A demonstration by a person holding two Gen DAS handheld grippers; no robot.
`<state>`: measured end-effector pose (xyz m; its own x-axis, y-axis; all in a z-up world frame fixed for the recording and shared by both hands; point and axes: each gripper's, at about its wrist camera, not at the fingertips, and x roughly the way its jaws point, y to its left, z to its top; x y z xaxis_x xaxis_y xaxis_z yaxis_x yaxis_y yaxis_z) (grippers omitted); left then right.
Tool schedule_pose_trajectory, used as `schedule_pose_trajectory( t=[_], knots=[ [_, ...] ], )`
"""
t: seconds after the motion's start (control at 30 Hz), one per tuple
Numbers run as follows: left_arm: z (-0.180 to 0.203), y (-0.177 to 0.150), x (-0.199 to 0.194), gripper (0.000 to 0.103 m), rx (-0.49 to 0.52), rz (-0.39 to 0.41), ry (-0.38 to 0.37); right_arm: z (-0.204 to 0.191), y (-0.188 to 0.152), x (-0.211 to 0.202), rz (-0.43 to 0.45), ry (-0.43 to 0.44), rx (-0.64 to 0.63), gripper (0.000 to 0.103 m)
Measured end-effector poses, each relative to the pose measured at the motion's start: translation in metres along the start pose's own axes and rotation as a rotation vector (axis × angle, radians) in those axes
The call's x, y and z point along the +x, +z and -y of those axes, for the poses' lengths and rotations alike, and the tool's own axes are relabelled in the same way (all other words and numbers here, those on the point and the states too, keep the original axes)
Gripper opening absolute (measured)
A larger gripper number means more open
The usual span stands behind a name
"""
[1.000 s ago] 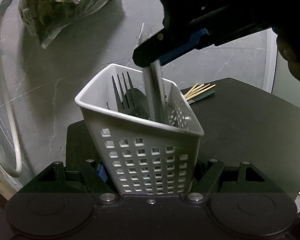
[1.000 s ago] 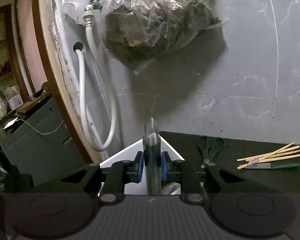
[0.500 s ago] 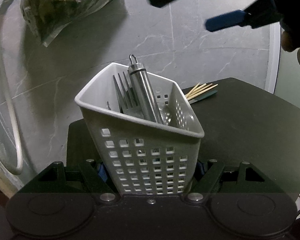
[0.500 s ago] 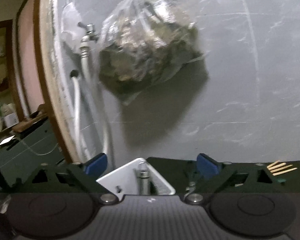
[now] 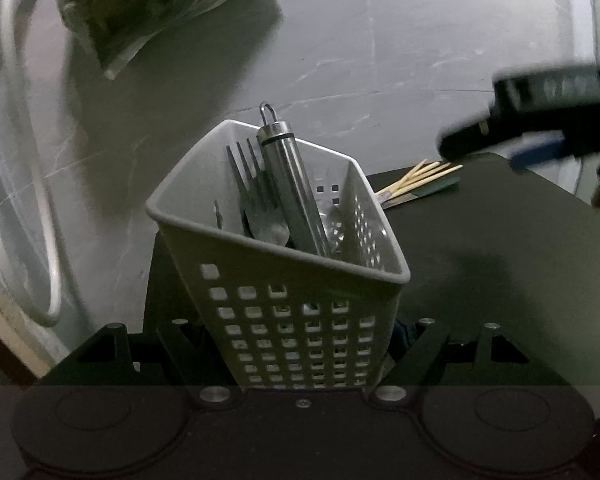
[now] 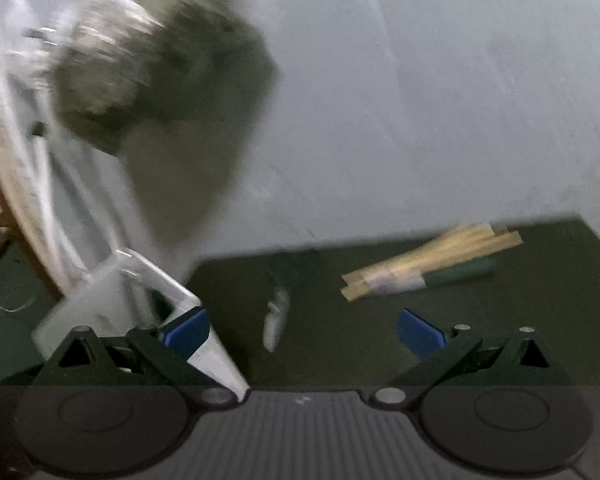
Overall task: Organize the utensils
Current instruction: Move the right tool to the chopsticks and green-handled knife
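My left gripper [image 5: 300, 340] is shut on a white perforated utensil basket [image 5: 300, 316] standing on the dark table. In the basket stand a steel-handled utensil [image 5: 290, 184] with a hanging loop and a dark fork [image 5: 246, 168]. My right gripper [image 6: 304, 328] is open and empty, above the table to the right of the basket [image 6: 112, 292]; it also shows blurred at the right of the left wrist view [image 5: 532, 136]. A bundle of chopsticks [image 6: 432, 264] with a green-handled item lies far right, and scissors [image 6: 280, 300] lie on the table ahead.
A grey marble wall rises behind the table. A plastic bag of dark contents [image 5: 148, 4] hangs on it, and a white hose [image 5: 28, 200] runs down at the left. The dark table [image 5: 500, 272] extends right of the basket.
My right gripper let go of the steel-handled utensil in the basket, opened, lifted away and swung right toward the chopsticks. The left gripper and basket have stayed put.
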<state>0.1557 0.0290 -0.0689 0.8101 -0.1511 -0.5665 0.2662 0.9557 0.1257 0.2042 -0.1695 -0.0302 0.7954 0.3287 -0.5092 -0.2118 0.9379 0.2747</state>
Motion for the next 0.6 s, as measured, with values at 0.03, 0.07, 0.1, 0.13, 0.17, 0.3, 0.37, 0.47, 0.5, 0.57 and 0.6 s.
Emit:
schedule_pose_trajectory(
  t=[0.03, 0.07, 0.1, 0.13, 0.17, 0.3, 0.37, 0.47, 0.5, 0.57, 0.6],
  knots=[
    [0.002, 0.001, 0.000, 0.078, -0.009, -0.005, 0.010, 0.009, 0.001, 0.007, -0.034, -0.020, 0.032, 0.103],
    [0.006, 0.002, 0.001, 0.078, -0.016, -0.014, 0.023, 0.018, 0.001, 0.012, -0.059, -0.037, 0.059, 0.103],
    [0.008, 0.004, 0.002, 0.078, -0.025, -0.023, 0.034, 0.028, 0.002, 0.018, -0.083, -0.055, 0.095, 0.103],
    [0.010, 0.006, 0.003, 0.078, -0.039, -0.031, 0.046, 0.038, 0.002, 0.021, -0.095, -0.067, 0.125, 0.103],
    [0.013, 0.006, 0.003, 0.078, -0.052, -0.036, 0.060, 0.050, 0.002, 0.025, -0.104, -0.079, 0.159, 0.103],
    [0.024, 0.008, 0.004, 0.078, -0.084, -0.042, 0.114, 0.094, 0.002, 0.042, -0.106, -0.119, 0.229, 0.103],
    [0.029, 0.008, 0.005, 0.079, -0.089, -0.045, 0.144, 0.110, 0.002, 0.051, -0.098, -0.126, 0.235, 0.103],
    [0.037, 0.008, 0.007, 0.080, -0.095, -0.054, 0.184, 0.129, 0.003, 0.065, -0.087, -0.145, 0.225, 0.103],
    [0.038, 0.009, 0.006, 0.080, -0.104, -0.058, 0.193, 0.133, 0.004, 0.069, -0.083, -0.154, 0.226, 0.103],
    [0.041, 0.010, 0.008, 0.080, -0.119, -0.062, 0.208, 0.144, 0.007, 0.076, -0.076, -0.166, 0.239, 0.103],
    [0.043, 0.012, 0.011, 0.080, -0.125, -0.065, 0.219, 0.148, 0.007, 0.078, -0.076, -0.163, 0.243, 0.103]
  ],
)
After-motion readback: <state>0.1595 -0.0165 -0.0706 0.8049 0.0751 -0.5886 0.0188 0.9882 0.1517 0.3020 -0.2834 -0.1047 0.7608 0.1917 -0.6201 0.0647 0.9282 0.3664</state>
